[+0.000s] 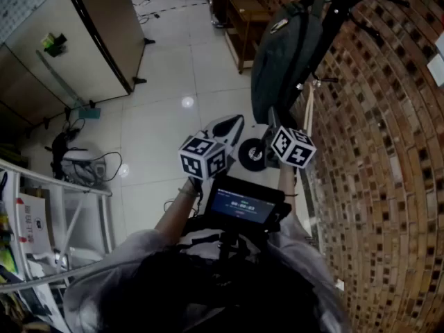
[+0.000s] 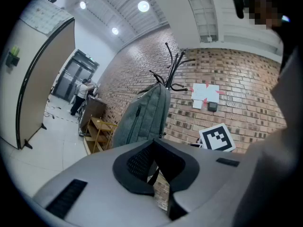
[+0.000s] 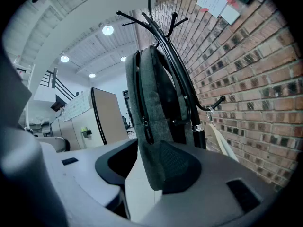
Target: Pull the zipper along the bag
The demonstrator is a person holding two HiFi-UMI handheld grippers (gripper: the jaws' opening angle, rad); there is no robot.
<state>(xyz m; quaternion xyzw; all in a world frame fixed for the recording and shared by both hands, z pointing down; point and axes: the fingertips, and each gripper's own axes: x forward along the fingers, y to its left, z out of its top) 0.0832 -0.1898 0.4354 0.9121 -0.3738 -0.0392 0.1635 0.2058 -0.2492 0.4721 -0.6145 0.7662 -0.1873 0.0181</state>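
A grey backpack [image 1: 281,61] hangs upright from a black coat rack [image 1: 340,5] against the brick wall. Its black zipper [image 3: 139,93] runs down the side, with the metal pull [image 3: 146,123] partway down. The left gripper view shows the same backpack [image 2: 144,117] further off. My right gripper [image 3: 149,146] is open just below the pull. The bag's lower end shows in the gap, and neither pad presses on it. My left gripper [image 2: 153,144] has its fingertips together with nothing held. In the head view both marker cubes [image 1: 203,157] [image 1: 293,146] sit below the bag.
A brick wall [image 1: 374,151] runs along the right, with papers [image 2: 206,93] pinned to it. A wooden shelf [image 1: 243,19] stands beyond the bag, a beige partition [image 1: 104,33] to the left, and a metal rack [image 1: 62,207] at the near left. A person [image 2: 80,96] stands far off.
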